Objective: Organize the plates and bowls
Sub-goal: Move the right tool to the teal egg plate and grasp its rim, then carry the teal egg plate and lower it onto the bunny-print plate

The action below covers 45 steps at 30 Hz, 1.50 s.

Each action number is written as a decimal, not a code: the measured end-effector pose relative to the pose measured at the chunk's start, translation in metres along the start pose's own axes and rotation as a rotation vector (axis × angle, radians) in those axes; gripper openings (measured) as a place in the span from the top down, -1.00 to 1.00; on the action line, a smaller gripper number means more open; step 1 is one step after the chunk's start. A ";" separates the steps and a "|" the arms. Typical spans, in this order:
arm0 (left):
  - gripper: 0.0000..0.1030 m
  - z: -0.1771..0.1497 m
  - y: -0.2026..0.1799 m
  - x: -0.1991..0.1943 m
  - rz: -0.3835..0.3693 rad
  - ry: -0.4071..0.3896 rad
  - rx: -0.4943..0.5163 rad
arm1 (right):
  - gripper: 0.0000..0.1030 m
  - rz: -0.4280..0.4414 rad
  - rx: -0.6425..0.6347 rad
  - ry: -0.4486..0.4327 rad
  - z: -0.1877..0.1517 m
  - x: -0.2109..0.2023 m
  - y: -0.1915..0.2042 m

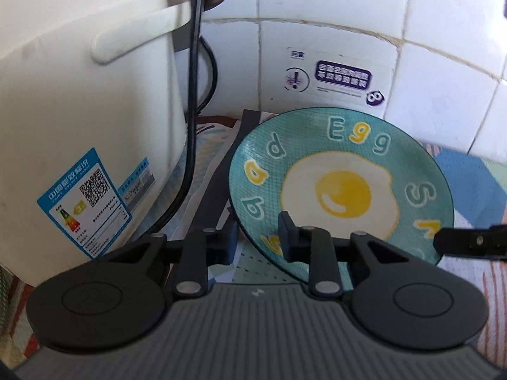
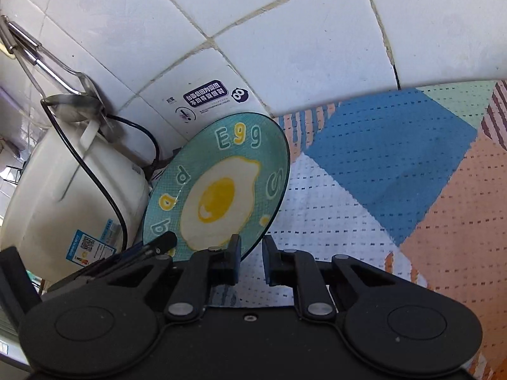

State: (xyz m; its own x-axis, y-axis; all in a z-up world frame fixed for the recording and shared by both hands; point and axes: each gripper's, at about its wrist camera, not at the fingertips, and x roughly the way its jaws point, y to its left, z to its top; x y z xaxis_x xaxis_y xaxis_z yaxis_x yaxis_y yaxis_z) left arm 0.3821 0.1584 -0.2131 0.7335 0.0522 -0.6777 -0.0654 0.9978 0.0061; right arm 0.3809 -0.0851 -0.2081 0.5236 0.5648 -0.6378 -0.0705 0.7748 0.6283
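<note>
A teal plate (image 1: 340,186) printed with a fried egg and letters stands tilted, lifted off the patterned mat, beside a black rack (image 1: 218,177). My left gripper (image 1: 258,240) has its jaws either side of the plate's lower left rim, a small gap showing. My right gripper (image 2: 250,259) straddles the plate's (image 2: 218,186) near rim, jaws narrowly apart; its finger shows at the right in the left wrist view (image 1: 472,242). Whether either pair of pads touches the plate is unclear.
A white rice cooker (image 1: 82,120) with a black cable (image 1: 193,95) stands close on the left, also in the right wrist view (image 2: 69,196). White tiled wall (image 1: 412,31) lies right behind. A colourful patterned mat (image 2: 396,174) covers the counter to the right. Metal utensils (image 2: 63,95) hang above the cooker.
</note>
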 end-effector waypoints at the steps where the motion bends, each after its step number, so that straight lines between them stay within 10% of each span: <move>1: 0.52 0.002 0.002 0.001 -0.003 0.004 -0.008 | 0.65 0.005 0.014 0.003 0.001 0.000 -0.003; 17: 0.53 0.012 0.014 0.000 -0.072 0.090 -0.016 | 0.66 -0.024 0.032 -0.042 0.011 0.027 -0.011; 27: 0.53 -0.004 0.003 -0.076 -0.042 -0.062 -0.008 | 0.58 0.024 -0.113 -0.094 -0.005 -0.037 0.014; 45: 0.53 -0.032 -0.066 -0.169 -0.288 -0.079 0.068 | 0.58 0.005 -0.185 -0.260 -0.051 -0.177 -0.020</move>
State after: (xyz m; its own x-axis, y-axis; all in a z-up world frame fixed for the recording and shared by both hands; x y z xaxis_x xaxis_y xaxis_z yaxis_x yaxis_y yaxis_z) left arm 0.2412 0.0827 -0.1227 0.7655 -0.2332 -0.5997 0.1965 0.9722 -0.1272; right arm 0.2469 -0.1862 -0.1304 0.7207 0.4957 -0.4846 -0.2143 0.8241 0.5243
